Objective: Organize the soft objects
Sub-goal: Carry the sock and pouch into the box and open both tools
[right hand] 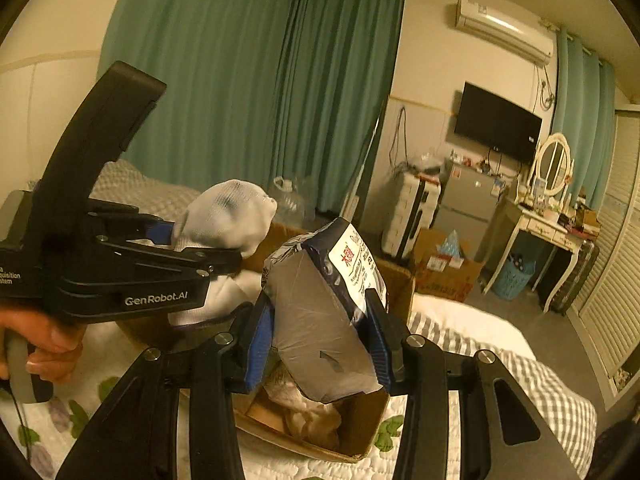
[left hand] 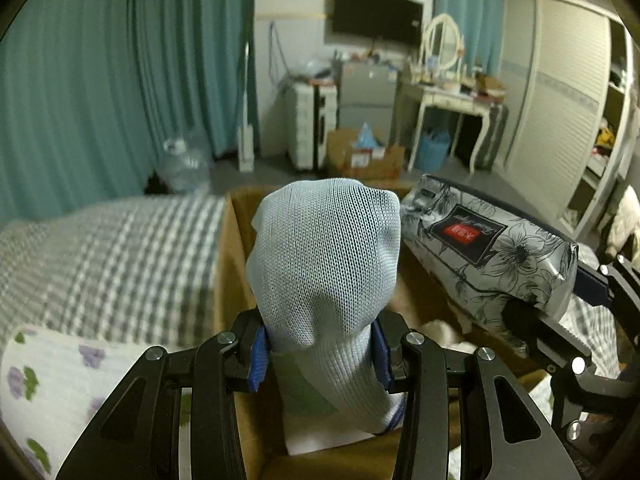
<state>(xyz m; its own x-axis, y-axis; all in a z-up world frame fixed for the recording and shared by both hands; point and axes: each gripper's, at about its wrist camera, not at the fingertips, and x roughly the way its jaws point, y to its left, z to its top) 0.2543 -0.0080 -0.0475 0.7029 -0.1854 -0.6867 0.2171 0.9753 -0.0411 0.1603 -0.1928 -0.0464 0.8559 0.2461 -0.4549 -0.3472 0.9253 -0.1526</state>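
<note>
My left gripper [left hand: 320, 354] is shut on a pale blue mesh sock [left hand: 326, 256], held above an open cardboard box [left hand: 230, 264] on the bed. The sock [right hand: 230, 216] and left gripper [right hand: 172, 236] also show in the right wrist view. My right gripper [right hand: 320, 340] is shut on a floral grey tissue pack [right hand: 324, 312], held over the same box [right hand: 360, 432]. The pack [left hand: 492, 248] shows in the left wrist view at the right, beside the sock. Pale cloth [right hand: 316, 416] lies inside the box.
The box sits on a bed with a grey checked cover [left hand: 108, 256] and a flowered white quilt [left hand: 48, 384]. Beyond the bed are teal curtains [left hand: 120, 80], a second cardboard box [left hand: 360, 156], a white dressing table [left hand: 448, 100], a wardrobe [left hand: 560, 100] and a wall television [left hand: 376, 14].
</note>
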